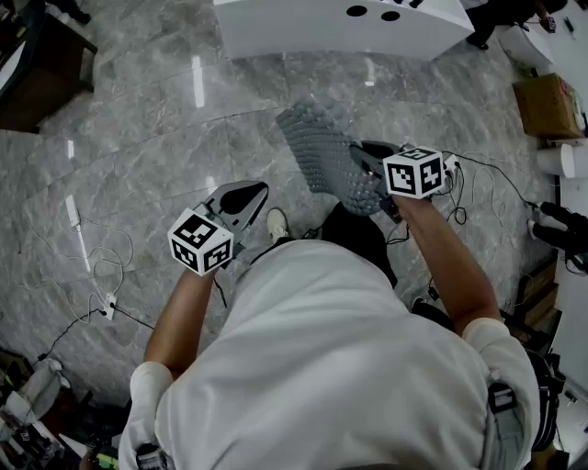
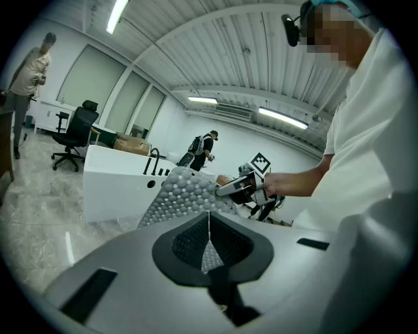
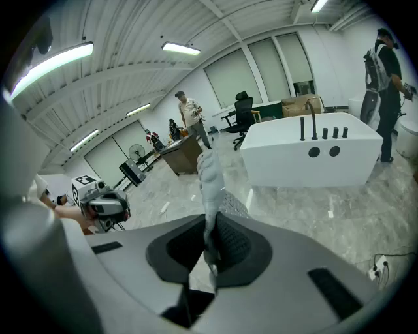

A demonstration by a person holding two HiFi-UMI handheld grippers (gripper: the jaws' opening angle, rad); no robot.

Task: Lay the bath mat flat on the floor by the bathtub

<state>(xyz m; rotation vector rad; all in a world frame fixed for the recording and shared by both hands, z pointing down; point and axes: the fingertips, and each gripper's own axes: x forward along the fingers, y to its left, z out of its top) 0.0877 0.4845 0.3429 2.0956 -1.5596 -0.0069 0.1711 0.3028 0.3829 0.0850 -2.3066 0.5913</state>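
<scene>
A grey bumpy bath mat (image 1: 322, 151) hangs in the air over the marble floor, short of the white bathtub (image 1: 340, 27). My right gripper (image 1: 363, 156) is shut on the mat's near edge. In the right gripper view the mat (image 3: 210, 189) stands up edge-on between the pads. My left gripper (image 1: 255, 193) is lower left of the mat and apart from it, shut with nothing held. In the left gripper view its pads (image 2: 209, 225) meet, and the mat (image 2: 183, 192), right gripper (image 2: 245, 186) and bathtub (image 2: 117, 176) lie beyond them.
Cables (image 1: 92, 275) and a power strip (image 1: 108, 303) lie on the floor at left. A cardboard box (image 1: 548, 106) sits at right and a dark desk (image 1: 46, 64) at upper left. My shoe (image 1: 277, 223) is below the mat. People stand beyond the tub (image 3: 313, 156).
</scene>
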